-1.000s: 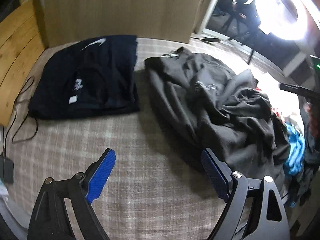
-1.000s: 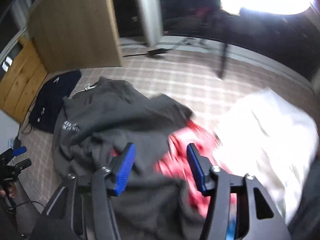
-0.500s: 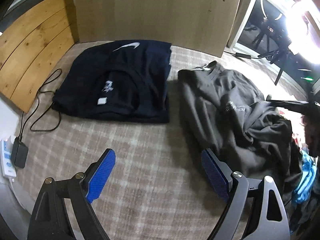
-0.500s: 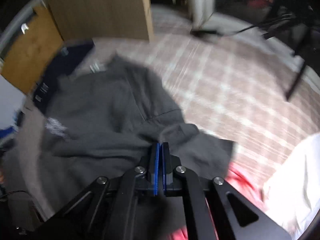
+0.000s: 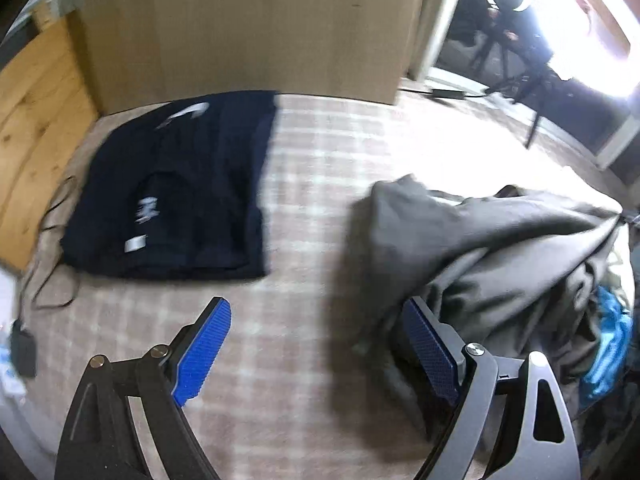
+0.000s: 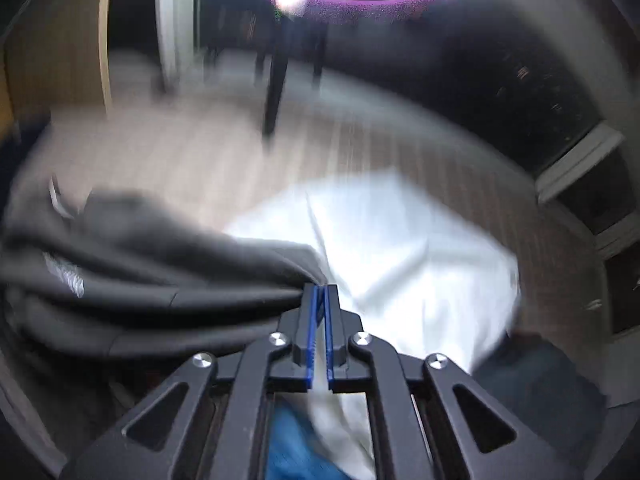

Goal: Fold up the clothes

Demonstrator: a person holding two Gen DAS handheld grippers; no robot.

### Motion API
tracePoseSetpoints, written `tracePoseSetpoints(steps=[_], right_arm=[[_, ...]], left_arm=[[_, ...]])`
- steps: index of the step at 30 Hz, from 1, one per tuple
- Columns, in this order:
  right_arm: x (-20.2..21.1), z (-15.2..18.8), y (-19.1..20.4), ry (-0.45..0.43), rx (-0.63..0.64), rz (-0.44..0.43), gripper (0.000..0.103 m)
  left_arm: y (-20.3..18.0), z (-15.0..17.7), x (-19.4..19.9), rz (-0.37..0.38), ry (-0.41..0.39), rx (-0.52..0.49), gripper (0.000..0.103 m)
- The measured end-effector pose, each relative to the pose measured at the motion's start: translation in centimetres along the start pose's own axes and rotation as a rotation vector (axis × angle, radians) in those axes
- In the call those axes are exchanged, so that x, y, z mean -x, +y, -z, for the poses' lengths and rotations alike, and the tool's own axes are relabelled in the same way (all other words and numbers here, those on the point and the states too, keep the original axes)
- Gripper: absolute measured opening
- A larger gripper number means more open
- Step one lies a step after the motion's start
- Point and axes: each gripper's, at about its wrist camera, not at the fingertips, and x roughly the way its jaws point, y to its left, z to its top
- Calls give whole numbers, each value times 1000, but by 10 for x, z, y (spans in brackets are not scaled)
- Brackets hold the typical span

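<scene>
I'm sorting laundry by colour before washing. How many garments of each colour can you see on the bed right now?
Navy, folded garment: 1
Grey sweatshirt, pinched by the right hand-held gripper: 1
White garment: 1
Blue garment: 1
Total: 4 in view; motion blur may hide others.

The right wrist view is smeared by motion blur: the checked bedcover [image 6: 192,152] loses its pattern and the print on the grey sweatshirt [image 6: 132,280] cannot be read. A blue garment [image 6: 288,444] shows only between the gripper's arms. In the left view, glare [image 5: 592,40] washes out the upper right corner
</scene>
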Motion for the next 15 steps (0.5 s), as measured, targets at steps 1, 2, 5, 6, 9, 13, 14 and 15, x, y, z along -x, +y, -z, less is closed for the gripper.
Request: tracePoseSetpoints(steps=[1,2,5,6,9,13,14,15], right_arm=[[0,1,3,2,26,-1,13],[4,1,4,-16,47,-9,32],[1,-8,15,-69,104,-124,64],[-4,-12,18,-69,119,-155,64],[-39,-28,37,-16,151,-229,64],[-92,-37,56,72,173,-299,64],[-102,-36,60,97,180,-321,64],[-109,-34,64,116,189,-331,64]], left_arm=[[-6,-4,-5,11,-1,-22,87],[-14,-9,-11,13,1,-57,87],[-35,-25,-35,-6,9,-165,88],[-38,-31,-45,-23,16,-188,88],[-37,-48,-74,-50,36,-202,88],[-37,-65,-110,-35,70,-227,88],[-42,-65,-118,-39,82,-262,88],[-49,-64,-126,-51,95,-298,86]])
